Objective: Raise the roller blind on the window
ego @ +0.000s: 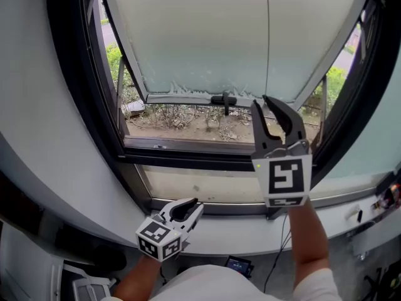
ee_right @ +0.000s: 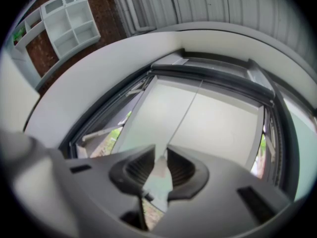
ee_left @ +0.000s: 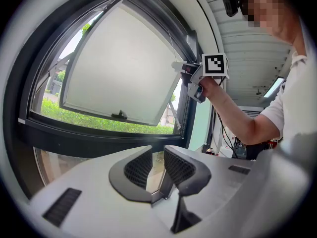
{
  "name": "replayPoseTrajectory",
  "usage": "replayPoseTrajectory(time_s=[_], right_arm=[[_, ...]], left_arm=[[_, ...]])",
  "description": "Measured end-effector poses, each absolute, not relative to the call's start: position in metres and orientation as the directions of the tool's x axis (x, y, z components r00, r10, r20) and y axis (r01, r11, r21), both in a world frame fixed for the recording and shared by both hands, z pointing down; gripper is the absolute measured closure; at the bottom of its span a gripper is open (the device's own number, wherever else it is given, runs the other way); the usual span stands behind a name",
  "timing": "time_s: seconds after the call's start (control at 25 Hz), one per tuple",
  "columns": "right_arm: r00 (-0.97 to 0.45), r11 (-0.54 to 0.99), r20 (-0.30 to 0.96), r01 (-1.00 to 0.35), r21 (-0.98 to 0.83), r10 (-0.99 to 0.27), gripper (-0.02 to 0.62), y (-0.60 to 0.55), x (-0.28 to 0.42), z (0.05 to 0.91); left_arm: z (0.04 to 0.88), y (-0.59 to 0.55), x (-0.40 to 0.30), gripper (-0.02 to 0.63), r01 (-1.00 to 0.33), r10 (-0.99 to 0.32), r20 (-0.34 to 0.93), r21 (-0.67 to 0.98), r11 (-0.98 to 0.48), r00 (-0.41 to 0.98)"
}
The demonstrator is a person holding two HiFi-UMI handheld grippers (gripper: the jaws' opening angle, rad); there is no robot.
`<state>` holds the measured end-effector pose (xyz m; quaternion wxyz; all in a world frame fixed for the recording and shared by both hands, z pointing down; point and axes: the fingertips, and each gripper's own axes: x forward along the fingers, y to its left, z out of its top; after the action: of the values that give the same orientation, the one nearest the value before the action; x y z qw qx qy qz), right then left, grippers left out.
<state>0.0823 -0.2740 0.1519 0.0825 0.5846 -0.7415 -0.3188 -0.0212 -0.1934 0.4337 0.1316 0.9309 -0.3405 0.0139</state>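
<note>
A thin blind cord (ego: 267, 42) hangs down in front of the window's frosted, tilted-out sash (ego: 200, 36). My right gripper (ego: 261, 101) is raised to the cord's lower end. In the right gripper view the cord (ee_right: 183, 115) runs down from the top of the frame to a whitish pull (ee_right: 159, 175). The pull sits between the pads of the right gripper (ee_right: 161, 155), which looks shut on it. My left gripper (ego: 188, 207) hangs low over the sill, open and with nothing in it (ee_left: 157, 165). The left gripper view shows the right gripper (ee_left: 184, 69) held up beside the sash. No blind fabric shows over the glass.
A black window frame (ego: 188, 158) and a white sill (ego: 238, 237) lie below the sash, whose handle (ego: 224, 99) is on its bottom rail. Cables (ego: 387, 196) lie at the sill's right end. A small device (ego: 239, 265) is on the floor. Shrubs (ego: 188, 115) grow outside.
</note>
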Motion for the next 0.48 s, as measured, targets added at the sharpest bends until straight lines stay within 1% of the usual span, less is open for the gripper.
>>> replayPoseTrajectory(time_s=[0.48], right_arm=[[-0.293, 0.085, -0.276, -0.811, 0.579, -0.915, 0.517, -0.269, 0.083, 0.137]], left_arm=[[0.431, -0.192, -0.021, 0.514, -0.631, -0.624, 0.116, 0.24, -0.738, 0.773]])
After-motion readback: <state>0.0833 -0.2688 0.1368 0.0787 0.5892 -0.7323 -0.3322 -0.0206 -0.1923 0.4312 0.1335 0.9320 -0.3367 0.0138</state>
